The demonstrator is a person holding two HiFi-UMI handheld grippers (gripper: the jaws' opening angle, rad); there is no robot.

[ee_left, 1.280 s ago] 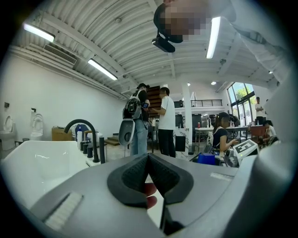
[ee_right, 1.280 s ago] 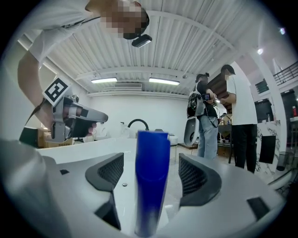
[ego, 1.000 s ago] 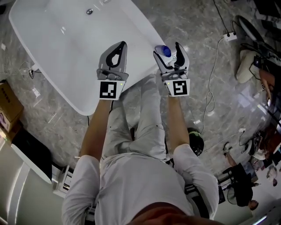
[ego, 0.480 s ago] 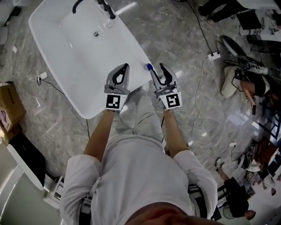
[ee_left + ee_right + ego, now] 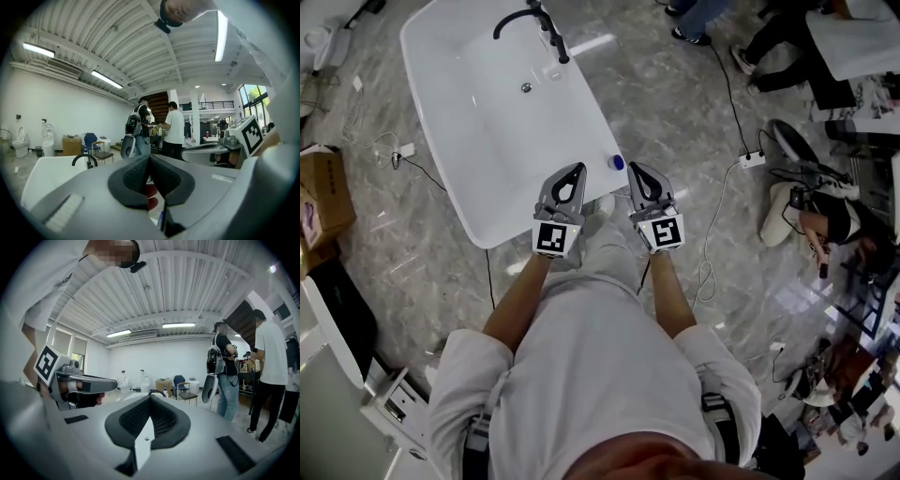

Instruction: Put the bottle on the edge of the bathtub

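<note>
My left claw shut, empty; right claw just closed on nothing. Bottle stands on bathtub rim, frame centre.

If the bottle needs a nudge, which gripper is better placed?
Right: the right gripper, jaws just closed empty, is nearest the bottle on the bathtub rim; the left gripper is farther.

The bathtub and marble floor are viewed steeply from high overhead. Both gripper views are aimed almost level across the room; the black faucet, blue chair and standing people are shared.
</note>
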